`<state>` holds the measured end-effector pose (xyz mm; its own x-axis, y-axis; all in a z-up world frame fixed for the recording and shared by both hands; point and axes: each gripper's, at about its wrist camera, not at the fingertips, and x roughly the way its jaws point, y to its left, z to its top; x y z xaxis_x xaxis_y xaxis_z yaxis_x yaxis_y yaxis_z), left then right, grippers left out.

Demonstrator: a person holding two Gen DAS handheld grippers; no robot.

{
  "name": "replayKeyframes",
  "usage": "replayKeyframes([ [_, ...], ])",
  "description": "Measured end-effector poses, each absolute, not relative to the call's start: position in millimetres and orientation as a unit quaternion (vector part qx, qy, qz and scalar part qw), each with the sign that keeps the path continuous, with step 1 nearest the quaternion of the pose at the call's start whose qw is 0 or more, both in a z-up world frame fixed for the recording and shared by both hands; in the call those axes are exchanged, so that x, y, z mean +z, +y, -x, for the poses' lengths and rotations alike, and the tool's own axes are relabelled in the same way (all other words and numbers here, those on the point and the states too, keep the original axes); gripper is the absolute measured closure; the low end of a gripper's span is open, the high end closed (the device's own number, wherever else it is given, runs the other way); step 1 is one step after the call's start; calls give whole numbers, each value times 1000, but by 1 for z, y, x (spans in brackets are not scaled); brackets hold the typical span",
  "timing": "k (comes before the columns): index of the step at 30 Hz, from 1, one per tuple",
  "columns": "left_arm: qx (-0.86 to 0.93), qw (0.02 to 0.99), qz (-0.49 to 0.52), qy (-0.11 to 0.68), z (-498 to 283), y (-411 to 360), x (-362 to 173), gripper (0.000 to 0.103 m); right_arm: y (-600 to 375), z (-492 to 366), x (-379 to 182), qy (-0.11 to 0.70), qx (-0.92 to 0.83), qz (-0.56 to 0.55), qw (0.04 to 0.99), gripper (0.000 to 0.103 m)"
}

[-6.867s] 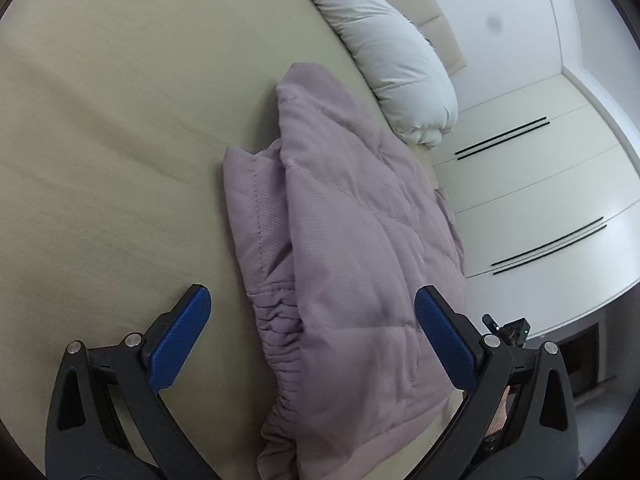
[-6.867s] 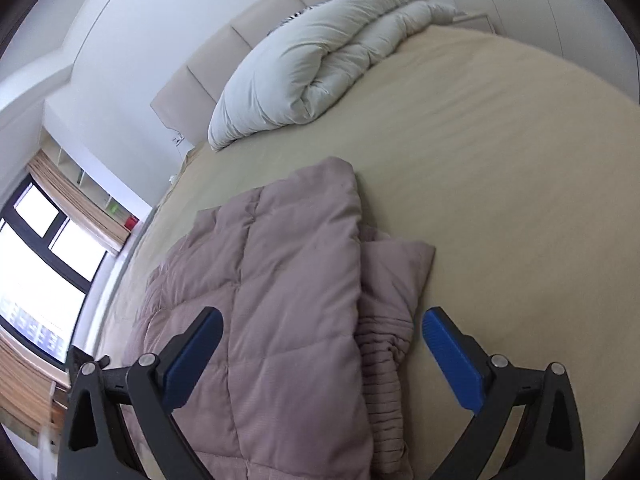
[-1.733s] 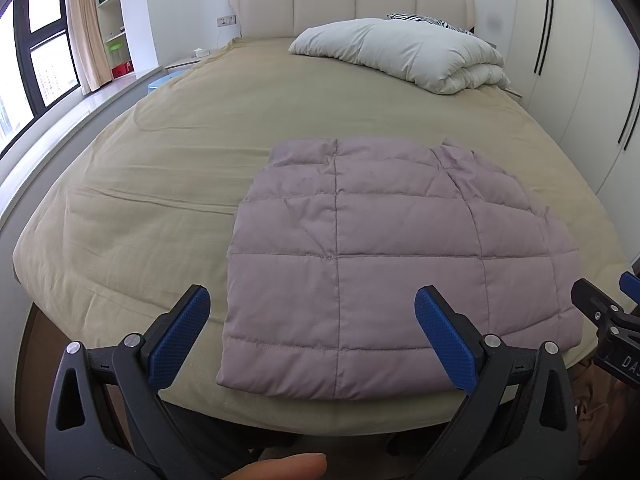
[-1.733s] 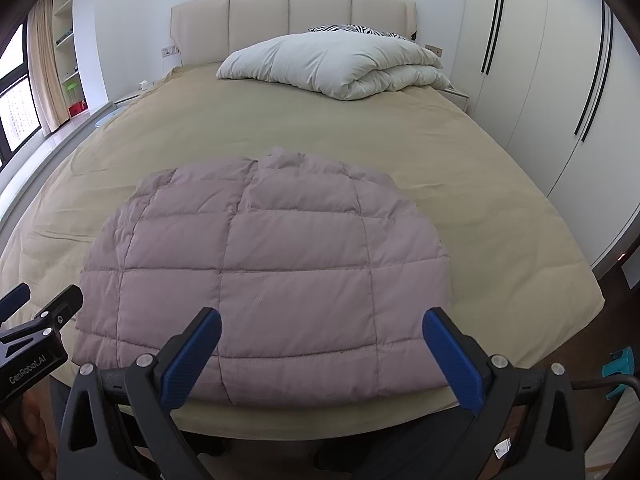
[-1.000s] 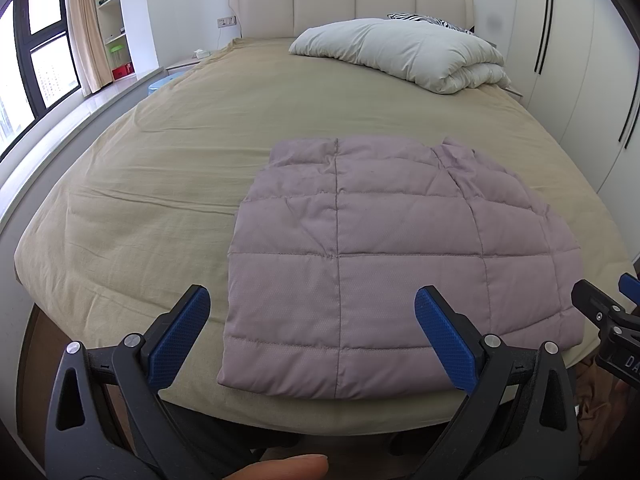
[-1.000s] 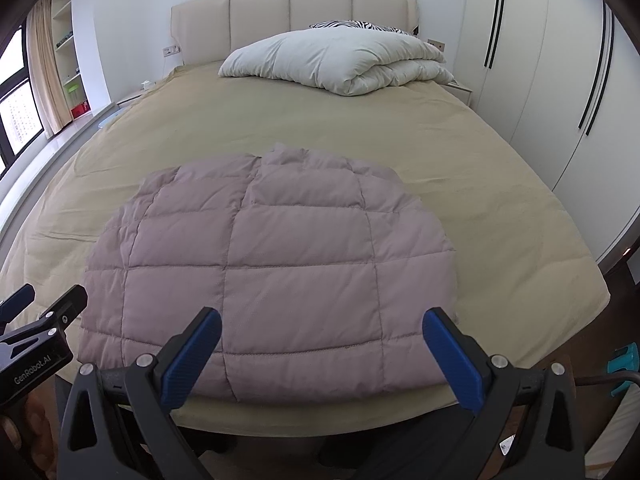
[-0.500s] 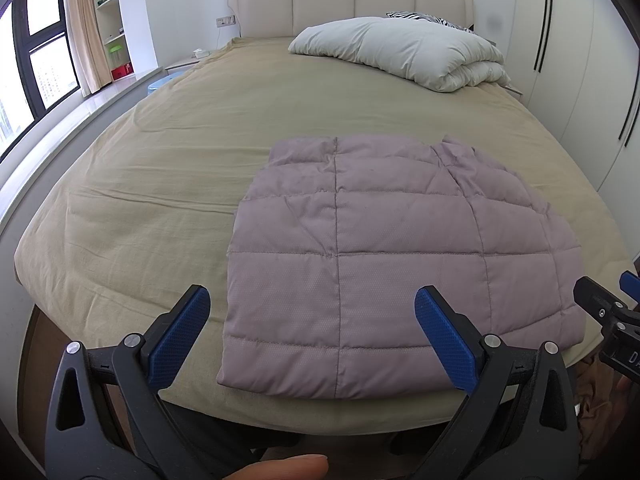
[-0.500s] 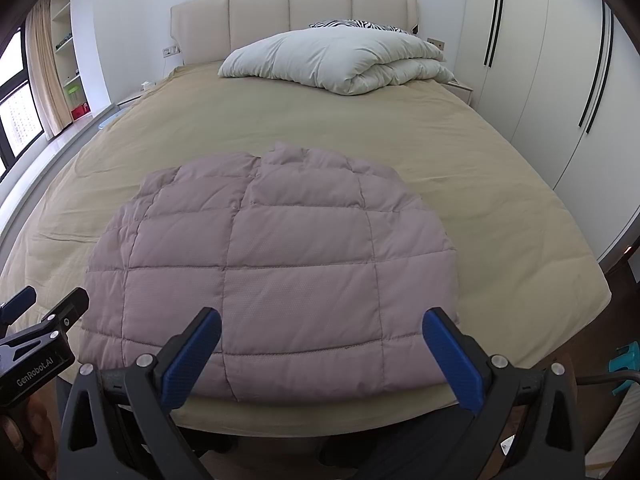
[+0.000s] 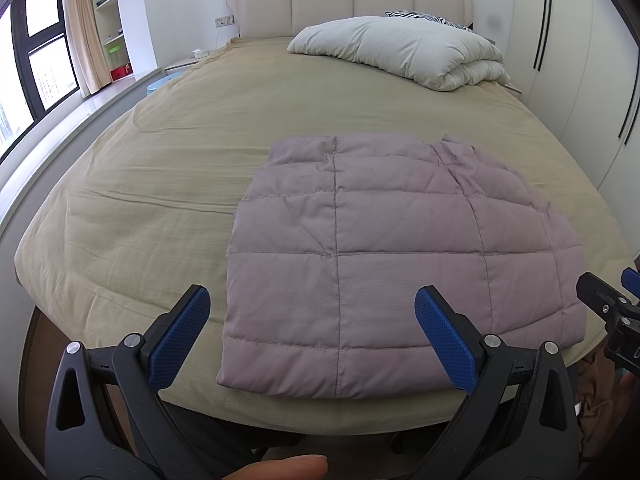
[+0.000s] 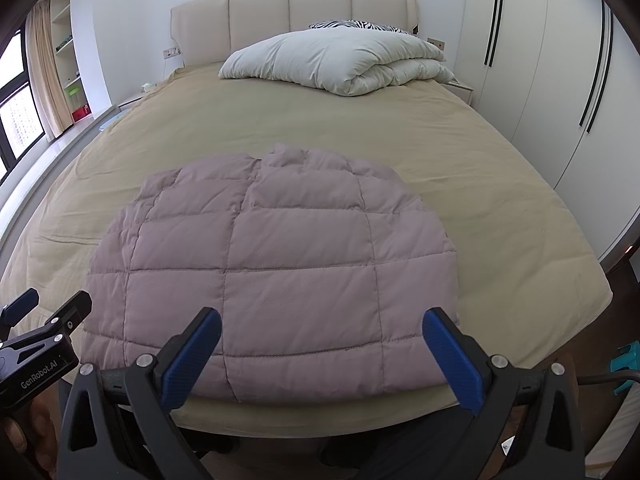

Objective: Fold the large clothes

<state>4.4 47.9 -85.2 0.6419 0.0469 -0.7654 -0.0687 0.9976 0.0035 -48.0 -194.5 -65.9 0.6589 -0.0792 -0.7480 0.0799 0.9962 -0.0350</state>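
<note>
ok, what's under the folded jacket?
The jacket lies flat on the tan bedspread near the bed's foot edge. Whether its sleeves are tucked beneath can't be seen; its top layer covers them.

We hold our left gripper [image 9: 312,328] level and low, its two blue-padded fingers [image 9: 180,336] spread wide with nothing between them. One of our fingertips [image 9: 280,467] shows at the bottom edge of that view, under the gripper's black frame. Our right gripper [image 10: 320,352] sits in the same pose, jaws wide apart and gripping nothing, blue pads [image 10: 450,360] angled outward. The two grippers are side by side and apart: the right one shows at the right edge of the left wrist view, and the left one at the left edge of the right wrist view.
</note>
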Motion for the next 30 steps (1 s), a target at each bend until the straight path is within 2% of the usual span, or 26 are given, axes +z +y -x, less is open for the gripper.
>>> replayKeyframes([
  [30, 26, 904, 10, 427, -9, 54, -88, 0, -196, 46, -64, 412, -43, -2, 910, 0],
])
